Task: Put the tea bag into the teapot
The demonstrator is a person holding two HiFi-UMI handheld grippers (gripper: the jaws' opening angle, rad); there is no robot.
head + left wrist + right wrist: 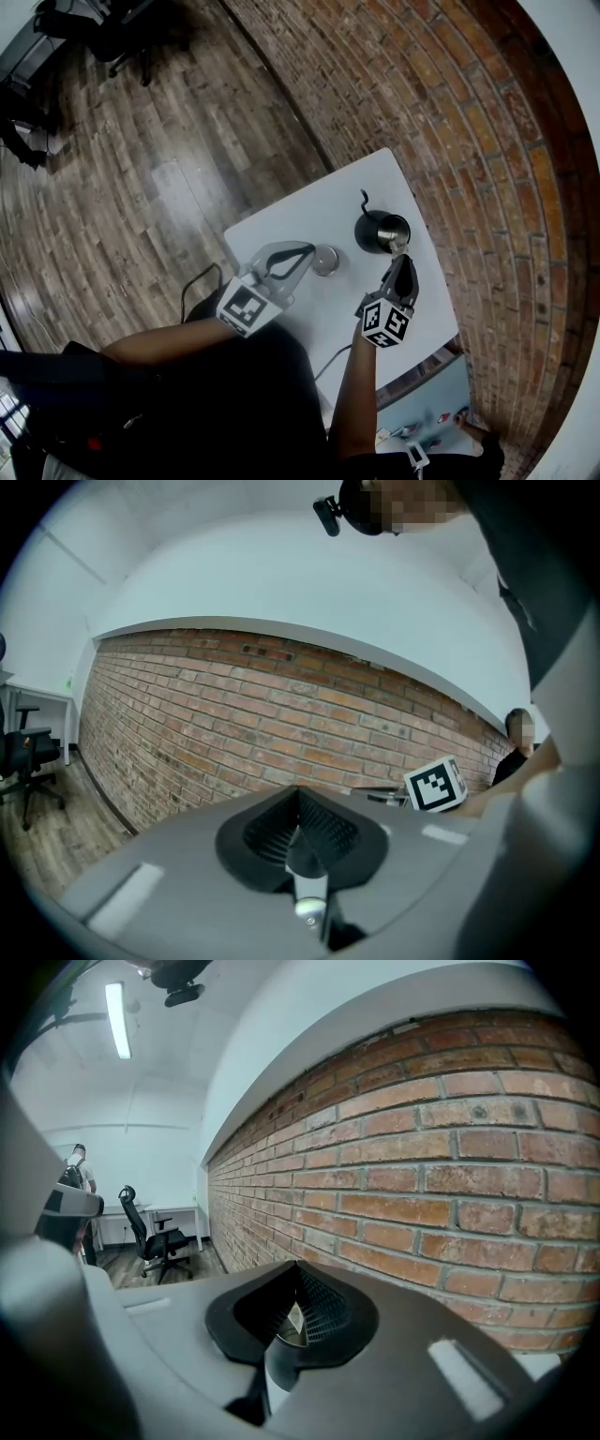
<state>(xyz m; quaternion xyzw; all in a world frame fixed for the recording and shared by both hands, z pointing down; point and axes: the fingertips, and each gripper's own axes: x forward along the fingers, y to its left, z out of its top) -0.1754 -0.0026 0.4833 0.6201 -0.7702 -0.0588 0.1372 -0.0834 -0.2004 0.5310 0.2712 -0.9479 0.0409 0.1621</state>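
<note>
A black teapot [379, 232] stands open on the white table [309, 211], its thin spout pointing away from me. My right gripper [400, 256] hovers at the pot's near rim and is shut on a pale tea bag [397, 246]. In the right gripper view a pale scrap of the tea bag [293, 1320] shows between the closed pads of the right gripper [298, 1290]. A round silver lid [325, 260] sits left of the pot. My left gripper [310, 250] has its tips closed at that lid. In the left gripper view the left gripper [300, 810] shows closed jaws, and the lid is hidden.
A brick wall [450, 141] runs close along the table's far side. A thin cable [330, 361] crosses the table's near edge by my arms. Office chairs [155, 1237] stand on the wooden floor [141, 178] to the left. A light blue surface [431, 398] lies at the lower right.
</note>
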